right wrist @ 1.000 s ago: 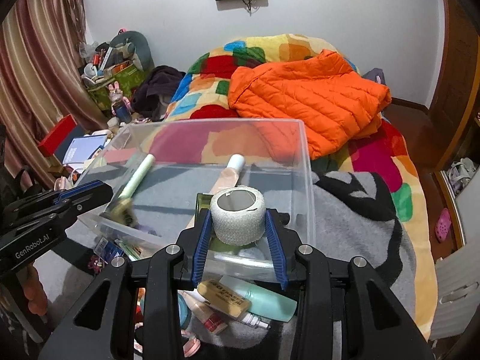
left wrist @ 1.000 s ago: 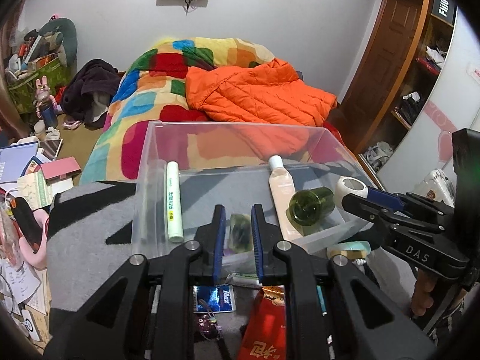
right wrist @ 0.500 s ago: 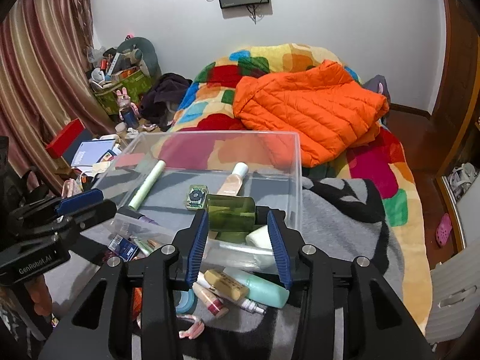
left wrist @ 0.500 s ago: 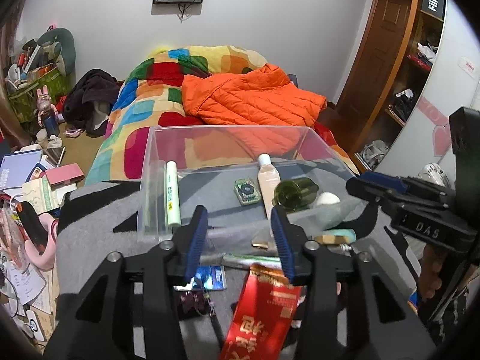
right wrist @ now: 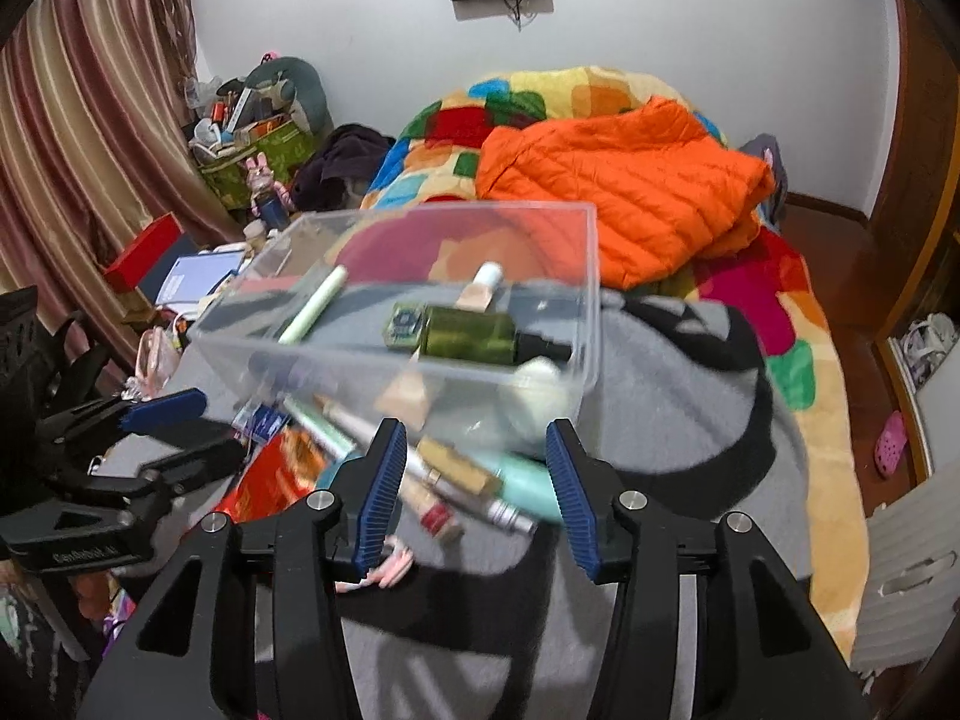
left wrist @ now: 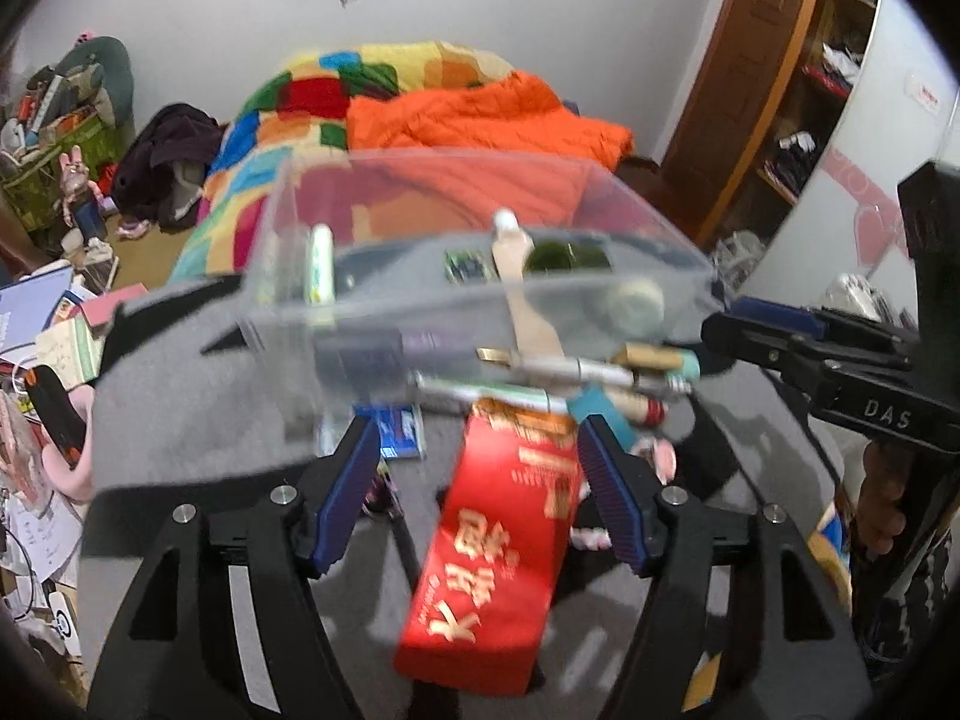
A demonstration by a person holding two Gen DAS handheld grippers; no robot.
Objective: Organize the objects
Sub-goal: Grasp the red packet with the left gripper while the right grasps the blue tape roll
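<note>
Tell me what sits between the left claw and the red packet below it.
Nothing visible does. The left claw is open, with the red packet lying on the grey blanket between its fingers. The clear bin sits beyond the packet, not in the way.

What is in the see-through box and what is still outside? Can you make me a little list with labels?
container: clear plastic bin on a grey blanket
inside the bin: pale green tube, small green tin, peach bottle, dark green bottle, white tape roll
outside, in front: red packet, teal tube, blue sachet
left gripper: open, empty, over the red packet
right gripper: open, empty
</note>
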